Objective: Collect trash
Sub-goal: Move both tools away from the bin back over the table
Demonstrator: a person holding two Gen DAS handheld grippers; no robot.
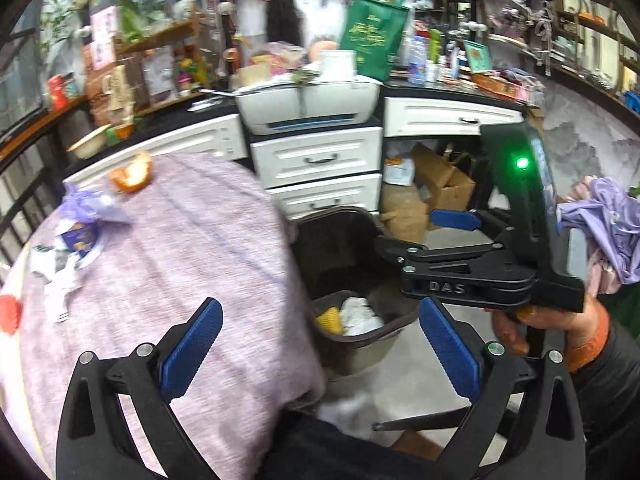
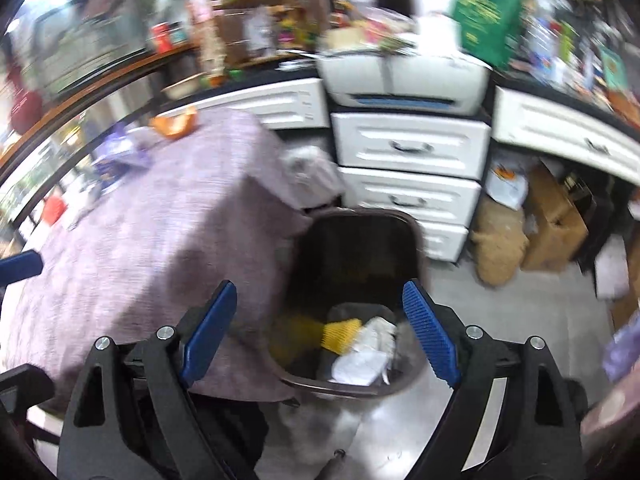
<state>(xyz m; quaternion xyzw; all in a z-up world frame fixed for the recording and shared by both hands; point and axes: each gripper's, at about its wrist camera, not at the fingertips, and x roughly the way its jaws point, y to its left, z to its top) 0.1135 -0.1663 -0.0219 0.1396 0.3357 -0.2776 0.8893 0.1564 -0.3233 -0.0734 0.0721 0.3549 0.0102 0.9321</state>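
Note:
A dark trash bin (image 1: 332,248) (image 2: 352,248) stands on the floor beside a table with a mauve cloth (image 1: 180,248) (image 2: 160,240). Inside it lie a yellow item (image 1: 330,318) (image 2: 340,334) and crumpled white paper (image 1: 360,316) (image 2: 368,356). On the cloth lie orange peel (image 1: 132,176) (image 2: 176,122), a purple wrapper (image 1: 92,208) (image 2: 120,150), a blue packet (image 1: 78,238), white paper scraps (image 1: 56,280) and a red item (image 1: 8,312) (image 2: 54,210). My left gripper (image 1: 320,344) is open and empty over the table's edge. My right gripper (image 2: 320,332) (image 1: 424,232) hovers open and empty above the bin.
White drawers (image 1: 320,160) (image 2: 412,146) with a printer (image 1: 308,104) on top stand behind the bin. Cardboard boxes (image 1: 444,184) (image 2: 552,216) sit under the counter to the right. A lilac cloth (image 1: 608,220) hangs at far right. A hand (image 1: 516,324) holds the right gripper.

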